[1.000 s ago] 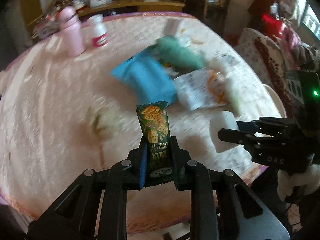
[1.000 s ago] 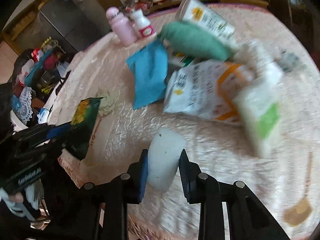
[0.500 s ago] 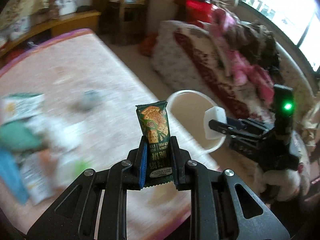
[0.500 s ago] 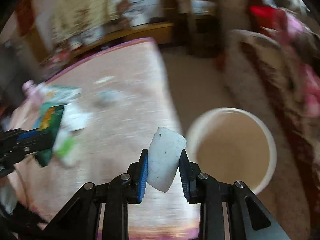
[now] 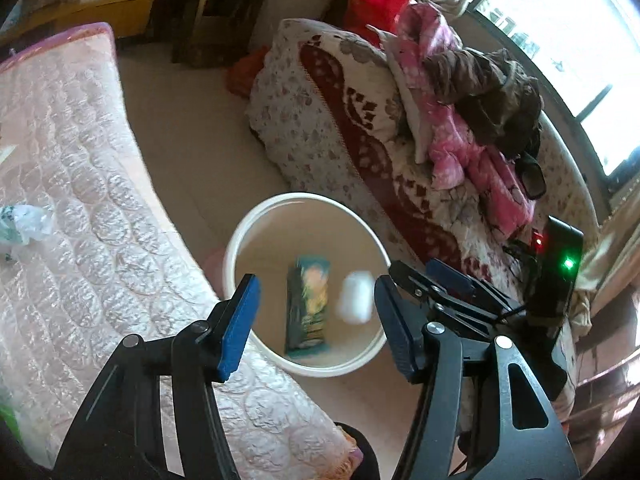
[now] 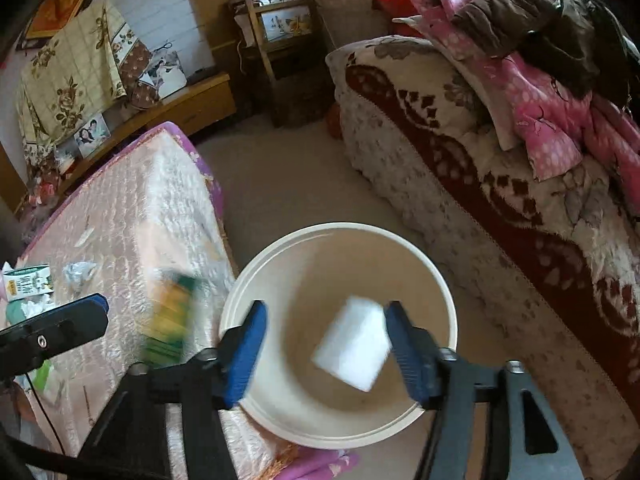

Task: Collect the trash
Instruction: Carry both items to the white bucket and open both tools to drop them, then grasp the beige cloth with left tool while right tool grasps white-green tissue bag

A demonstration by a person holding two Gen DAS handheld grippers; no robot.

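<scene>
You are holding both the left hand-held gripper and right hand-held gripper released over the white bucket, green wrapper and white block blurring inside.

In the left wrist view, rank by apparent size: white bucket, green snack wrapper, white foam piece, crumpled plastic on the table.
1. white bucket
2. green snack wrapper
3. white foam piece and crumpled plastic: look alike; motion blur and differing distance make ranking unsure.

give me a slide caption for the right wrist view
Open right gripper over the white bucket, white block blurred between its fingers.
</scene>
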